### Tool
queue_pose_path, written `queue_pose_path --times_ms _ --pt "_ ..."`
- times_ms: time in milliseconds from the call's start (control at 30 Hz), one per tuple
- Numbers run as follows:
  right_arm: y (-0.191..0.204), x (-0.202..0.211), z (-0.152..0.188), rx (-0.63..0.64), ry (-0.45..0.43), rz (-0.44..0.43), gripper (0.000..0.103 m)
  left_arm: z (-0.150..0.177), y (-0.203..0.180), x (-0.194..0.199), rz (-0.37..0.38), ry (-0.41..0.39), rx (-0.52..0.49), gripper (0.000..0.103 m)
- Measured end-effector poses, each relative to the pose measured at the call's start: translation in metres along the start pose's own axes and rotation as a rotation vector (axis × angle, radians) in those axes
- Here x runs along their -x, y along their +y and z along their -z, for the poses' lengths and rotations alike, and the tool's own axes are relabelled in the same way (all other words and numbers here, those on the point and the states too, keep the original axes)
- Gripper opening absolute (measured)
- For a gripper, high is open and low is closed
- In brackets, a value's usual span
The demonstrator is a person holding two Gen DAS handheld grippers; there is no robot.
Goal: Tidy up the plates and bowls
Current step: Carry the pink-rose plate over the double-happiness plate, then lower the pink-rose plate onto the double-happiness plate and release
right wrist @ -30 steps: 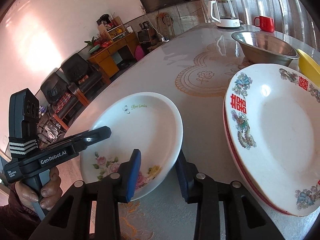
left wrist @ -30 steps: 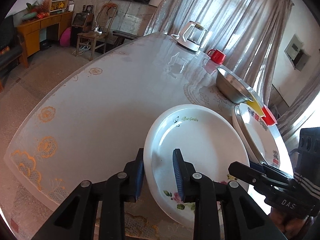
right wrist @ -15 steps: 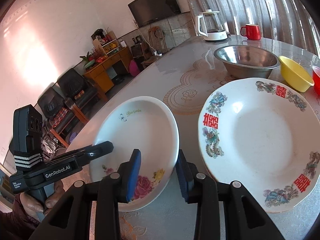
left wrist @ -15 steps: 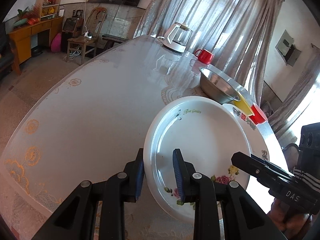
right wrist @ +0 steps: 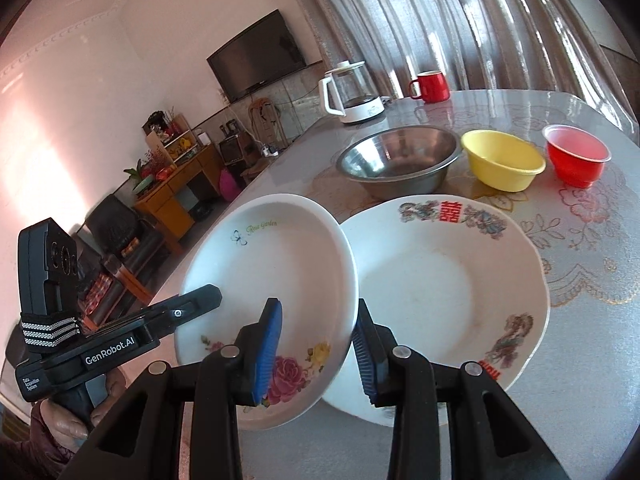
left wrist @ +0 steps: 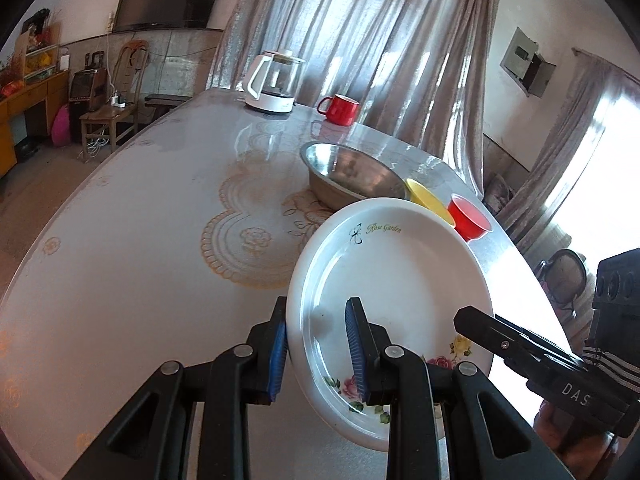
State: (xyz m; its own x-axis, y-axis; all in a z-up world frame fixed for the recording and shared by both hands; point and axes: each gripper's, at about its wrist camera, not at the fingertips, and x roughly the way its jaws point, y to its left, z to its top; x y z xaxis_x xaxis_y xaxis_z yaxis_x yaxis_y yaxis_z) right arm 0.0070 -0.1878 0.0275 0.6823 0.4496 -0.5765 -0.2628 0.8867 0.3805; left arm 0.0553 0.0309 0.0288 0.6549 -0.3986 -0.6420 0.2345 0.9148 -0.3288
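Right wrist: both grippers (blue pads) clamp rose plate [right wrist: 276,256].

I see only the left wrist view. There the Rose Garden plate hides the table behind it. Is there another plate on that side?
Observer: Yes. A second plate with red characters lies flat on the table. The rim of the Rose Garden plate overlaps its left edge in the picture.
Operator: Does the right gripper really hold my plate?
Observer: Yes. The right gripper has its jaws on the rim, one pad inside and one beneath.
Operator: Is the yellow bowl empty?
Observer: Yes, the yellow bowl is empty.
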Motion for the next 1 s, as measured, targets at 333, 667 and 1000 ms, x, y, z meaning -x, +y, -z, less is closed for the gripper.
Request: queue_pose_path --times_ms 333,667,1000 --pt "-0.049 0.016 -0.009 -0.098 -0.041 0.113 0.035 -0.022 -0.046 -0.037 0.039 0.037 -0.087 0.027" --pt "-0.071 0.005 -0.010 -0.103 -0.024 0.189 0.035 -0.019 -0.055 -0.066 0.012 0.093 -0.133 0.027" --pt "-0.073 -0.002 -0.008 -0.085 -0.005 0.219 0.036 -0.015 -0.053 -0.076 -0.030 0.117 -0.129 0.027"
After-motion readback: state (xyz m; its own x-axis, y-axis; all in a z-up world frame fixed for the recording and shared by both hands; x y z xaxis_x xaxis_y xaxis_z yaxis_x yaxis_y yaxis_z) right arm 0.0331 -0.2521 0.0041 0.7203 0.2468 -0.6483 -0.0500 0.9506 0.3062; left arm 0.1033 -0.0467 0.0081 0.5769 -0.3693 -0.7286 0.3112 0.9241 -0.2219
